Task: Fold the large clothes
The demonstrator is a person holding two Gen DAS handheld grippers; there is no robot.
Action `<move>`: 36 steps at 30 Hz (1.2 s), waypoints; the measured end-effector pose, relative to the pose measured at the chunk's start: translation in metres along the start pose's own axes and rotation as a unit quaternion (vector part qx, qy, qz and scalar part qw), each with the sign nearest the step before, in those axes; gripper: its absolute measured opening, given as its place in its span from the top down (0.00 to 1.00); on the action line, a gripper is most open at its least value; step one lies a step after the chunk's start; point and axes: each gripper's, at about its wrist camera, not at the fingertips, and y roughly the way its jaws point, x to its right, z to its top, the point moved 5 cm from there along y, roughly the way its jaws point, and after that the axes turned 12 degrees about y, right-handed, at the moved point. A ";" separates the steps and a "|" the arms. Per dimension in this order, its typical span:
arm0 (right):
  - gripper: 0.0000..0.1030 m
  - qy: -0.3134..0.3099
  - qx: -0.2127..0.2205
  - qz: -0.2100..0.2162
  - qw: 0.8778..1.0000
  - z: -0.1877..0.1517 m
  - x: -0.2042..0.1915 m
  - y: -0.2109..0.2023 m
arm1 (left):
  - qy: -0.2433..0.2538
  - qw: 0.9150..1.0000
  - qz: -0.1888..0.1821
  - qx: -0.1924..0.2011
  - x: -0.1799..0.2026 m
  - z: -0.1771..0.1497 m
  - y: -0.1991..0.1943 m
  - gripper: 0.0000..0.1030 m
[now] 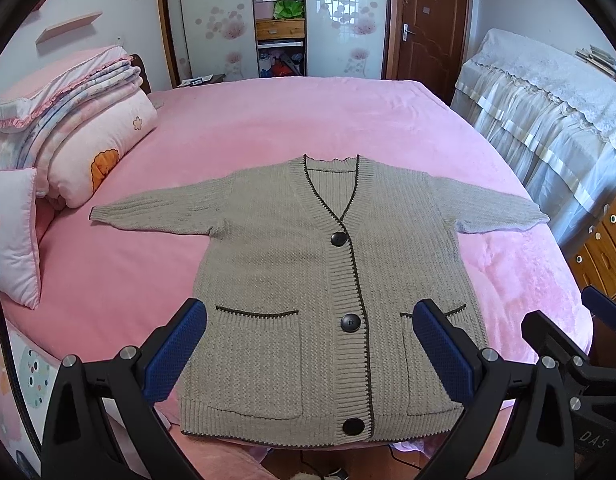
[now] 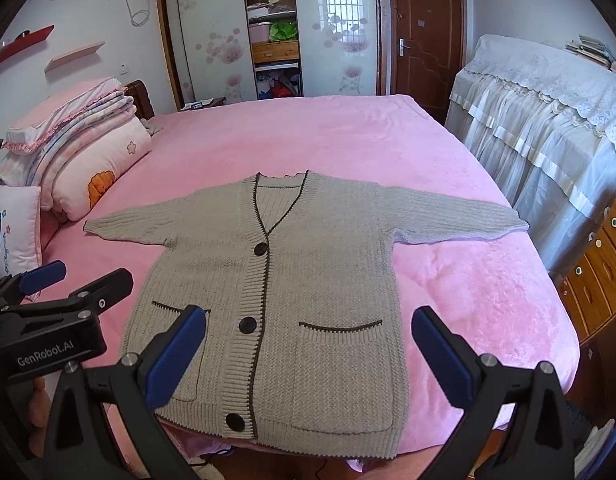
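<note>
While spread flat and buttoned on the pink bed (image 1: 267, 128), just ahead of both wide-open, empty tools: beige knit cardigan (image 1: 291, 264), likely soft, floppy, moderately heavy. Best pinched at sleeve cuffs or hem corners beneath left hand-held gripper (image 1: 308, 344) and right hand-held gripper (image 2: 308, 344).

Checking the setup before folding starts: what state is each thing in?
Cardigan: spread flat on the bed, front up, buttoned, sleeves out, unfolded.
Left gripper: open, empty, above the hem.
Right gripper: open, empty.
Wardrobe: middle section open.
Door: closed.
</note>
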 end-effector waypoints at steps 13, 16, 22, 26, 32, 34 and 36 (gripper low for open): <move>0.00 0.004 -0.001 0.001 1.000 0.002 0.003 0.000 | -0.016 1.000 -0.002 -0.012 0.000 -0.003 0.009 0.01; 0.00 0.007 0.001 0.004 1.000 0.002 0.004 -0.001 | -0.019 1.000 0.001 -0.008 0.000 -0.002 0.009 0.01; 0.00 0.011 0.003 0.014 1.000 0.002 0.005 -0.004 | -0.027 1.000 -0.001 -0.012 0.001 -0.003 0.011 0.01; 0.00 0.012 0.003 0.017 1.000 0.002 0.005 -0.005 | -0.029 0.999 -0.006 -0.017 0.000 -0.004 0.012 0.01; 0.00 0.013 -0.002 0.019 1.000 0.002 0.005 -0.005 | -0.032 0.999 -0.012 -0.001 0.001 -0.002 0.010 0.01; 0.00 0.013 -0.001 0.021 1.000 0.004 0.005 -0.006 | -0.029 0.999 -0.016 0.002 0.003 -0.001 0.008 0.01; 0.00 0.012 0.000 0.022 1.000 0.004 0.005 -0.007 | -0.026 1.000 -0.015 0.003 0.004 0.000 0.008 0.01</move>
